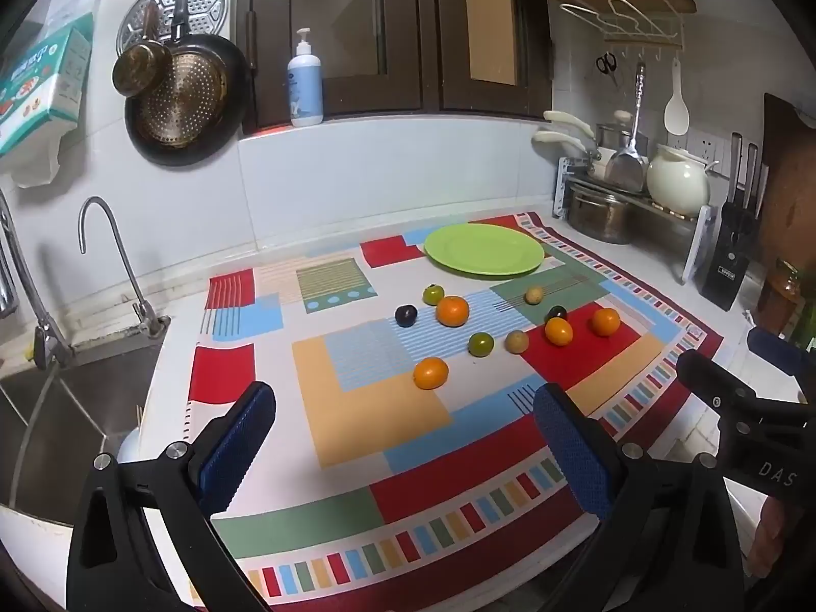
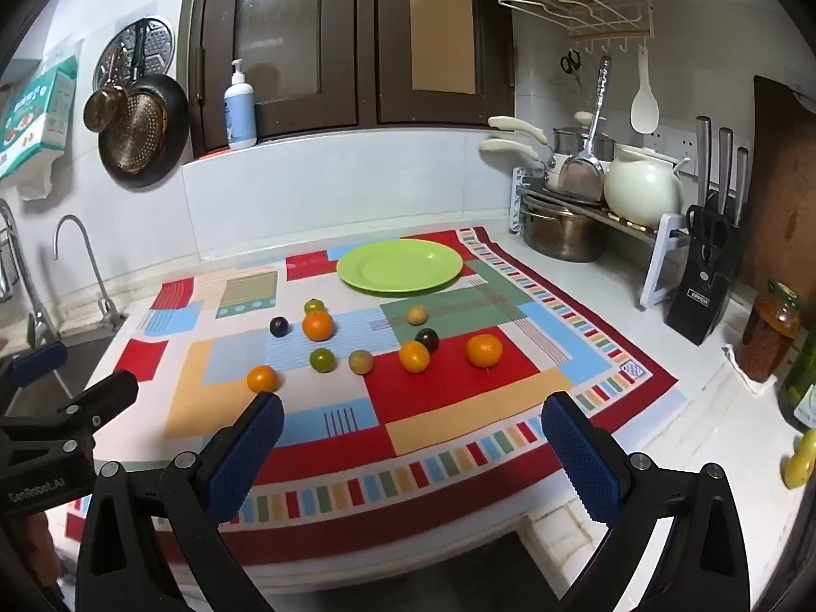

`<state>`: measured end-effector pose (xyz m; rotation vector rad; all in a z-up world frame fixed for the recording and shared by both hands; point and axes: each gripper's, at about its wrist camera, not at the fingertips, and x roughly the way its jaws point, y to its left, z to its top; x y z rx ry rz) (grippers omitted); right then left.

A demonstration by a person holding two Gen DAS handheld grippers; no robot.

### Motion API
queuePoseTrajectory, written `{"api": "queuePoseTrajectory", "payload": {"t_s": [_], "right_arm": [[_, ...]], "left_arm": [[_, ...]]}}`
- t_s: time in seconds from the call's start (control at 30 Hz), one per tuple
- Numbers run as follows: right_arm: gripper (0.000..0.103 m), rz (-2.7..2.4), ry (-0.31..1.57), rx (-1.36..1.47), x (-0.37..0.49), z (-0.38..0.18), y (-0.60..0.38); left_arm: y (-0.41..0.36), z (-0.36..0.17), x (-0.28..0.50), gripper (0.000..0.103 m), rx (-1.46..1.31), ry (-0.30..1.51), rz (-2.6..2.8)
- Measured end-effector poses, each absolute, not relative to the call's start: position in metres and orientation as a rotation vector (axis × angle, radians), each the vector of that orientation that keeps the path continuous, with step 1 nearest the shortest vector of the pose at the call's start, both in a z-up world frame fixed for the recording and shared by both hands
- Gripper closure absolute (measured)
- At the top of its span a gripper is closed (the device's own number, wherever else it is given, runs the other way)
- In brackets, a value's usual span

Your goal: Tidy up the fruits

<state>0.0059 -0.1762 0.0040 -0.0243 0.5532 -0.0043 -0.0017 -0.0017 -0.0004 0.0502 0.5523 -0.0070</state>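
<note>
Yellow fruit [image 2: 799, 464] beyond the mat [image 2: 637, 387]: right wrist view only.

Ten small fruits [image 1: 452, 310], orange, green, dark, tan, lie scattered before an empty green plate [image 1: 483, 249].

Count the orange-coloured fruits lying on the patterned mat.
4. One orange fruit is nearest, by the left edge of the cluster; one sits mid-left beside a green fruit; one is centre, against a dark fruit; one is farthest right. None seems hidden.
</note>
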Motion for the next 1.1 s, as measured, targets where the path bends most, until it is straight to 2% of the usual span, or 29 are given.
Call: {"api": "queuePoseTrajectory", "payload": {"t_s": [1.1], "right_arm": [[0.001,0.008,0.537,-0.021,-0.013,0.010,-0.179]], "left_arm": [[-0.005,0.005,-0.019,0.000,0.026,0.555,-0.024]]}}
